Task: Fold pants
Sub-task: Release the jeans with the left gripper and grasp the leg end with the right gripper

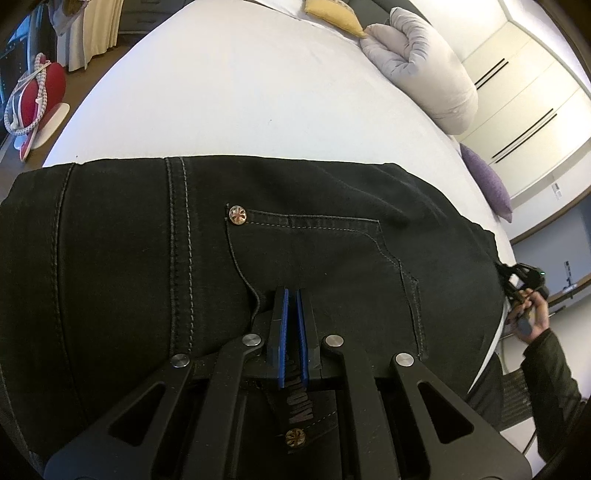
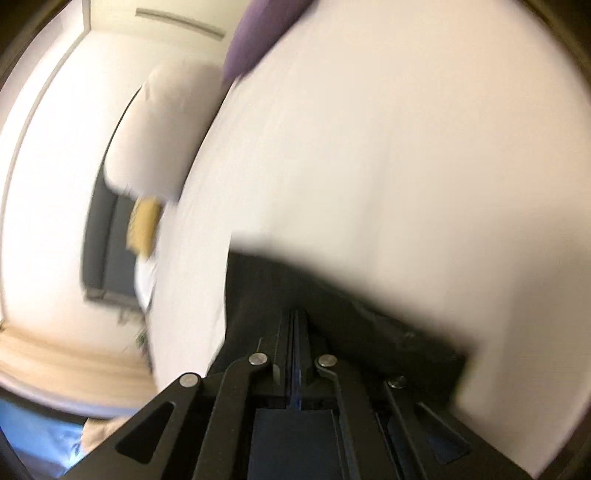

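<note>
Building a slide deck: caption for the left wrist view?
Left gripper closed over black pants on a white bed.

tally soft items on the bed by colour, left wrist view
Black: 1, the pants
Yellow: 1, a cushion
Pale grey: 1, a folded duvet
Purple: 1, a cushion
Total: 4, all on the white bed

Both grippers pinched down, aimed low.

My left gripper [image 1: 292, 291] angles downward, blue pads [image 1: 283, 314] nearly together. My right gripper [image 2: 295, 314] is blurred, jaws all but closed; my right hand [image 1: 532, 314] grips its handle, dark sleeve [image 1: 554, 373] behind.
</note>
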Motion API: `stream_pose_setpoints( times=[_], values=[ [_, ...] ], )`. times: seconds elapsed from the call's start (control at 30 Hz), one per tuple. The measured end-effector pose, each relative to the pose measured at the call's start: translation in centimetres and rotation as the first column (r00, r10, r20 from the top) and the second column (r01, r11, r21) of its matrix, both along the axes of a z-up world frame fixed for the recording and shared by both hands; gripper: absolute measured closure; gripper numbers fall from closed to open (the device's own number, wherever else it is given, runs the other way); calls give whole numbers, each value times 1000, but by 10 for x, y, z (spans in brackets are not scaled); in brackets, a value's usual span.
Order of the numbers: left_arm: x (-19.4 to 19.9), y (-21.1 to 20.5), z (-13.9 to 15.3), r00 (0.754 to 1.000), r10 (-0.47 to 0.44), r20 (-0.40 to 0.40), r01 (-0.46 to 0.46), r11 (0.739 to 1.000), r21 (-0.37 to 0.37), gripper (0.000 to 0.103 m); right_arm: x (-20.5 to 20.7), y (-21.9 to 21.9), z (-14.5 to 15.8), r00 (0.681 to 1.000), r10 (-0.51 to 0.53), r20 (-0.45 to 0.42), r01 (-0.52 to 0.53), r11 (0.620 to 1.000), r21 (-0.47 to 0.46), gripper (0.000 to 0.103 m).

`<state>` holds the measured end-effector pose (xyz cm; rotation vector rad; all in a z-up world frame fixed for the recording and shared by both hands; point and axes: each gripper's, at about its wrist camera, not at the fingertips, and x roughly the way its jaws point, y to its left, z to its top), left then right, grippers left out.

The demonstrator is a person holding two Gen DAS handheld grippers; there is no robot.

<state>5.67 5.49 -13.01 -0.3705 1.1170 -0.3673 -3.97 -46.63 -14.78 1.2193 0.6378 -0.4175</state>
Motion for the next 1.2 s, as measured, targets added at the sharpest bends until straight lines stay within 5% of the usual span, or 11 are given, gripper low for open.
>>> stream_pose_setpoints(
  times=[0.03,0.07,0.1,0.2,0.37,0.7,0.87,1.07,1.2],
  values=[
    [0,-1,1,1000,3,-1,-3,1000,4,97,-8,-4,12,1000,-18,-8,18,999,-35,79],
    [0,-1,3,1000,8,-2,-8,1000,5,97,-20,-7,29,999,-37,-11,36,996,-87,43],
    [0,-2,6,1000,14,-3,-14,1000,7,97,-32,-7,42,998,-54,13,56,991,-121,33],
    [-6,-10,25,1000,21,14,-22,1000,7,96,-79,-19,61,995,-26,94,38,991,-128,33],
    [-3,-64,61,990,-108,94,112,993,-33,96,-113,-10,33,990,21,141,-25,999,27,42],
    [16,-167,6,960,-274,-64,268,960,-86,96,-95,-25,-10,990,-30,135,-1,974,225,51],
    [6,-153,-8,963,-259,-76,244,956,-161,97,-99,-39,-9,986,-30,163,-11,969,245,57],
    [0,-156,-13,964,-260,-62,250,958,-141,97,-88,-48,-19,982,-37,186,-18,958,287,85],
    [-3,-155,-14,963,-264,-58,254,956,-145,97,-81,-53,-22,982,-37,183,-17,959,282,89]
  ],
)
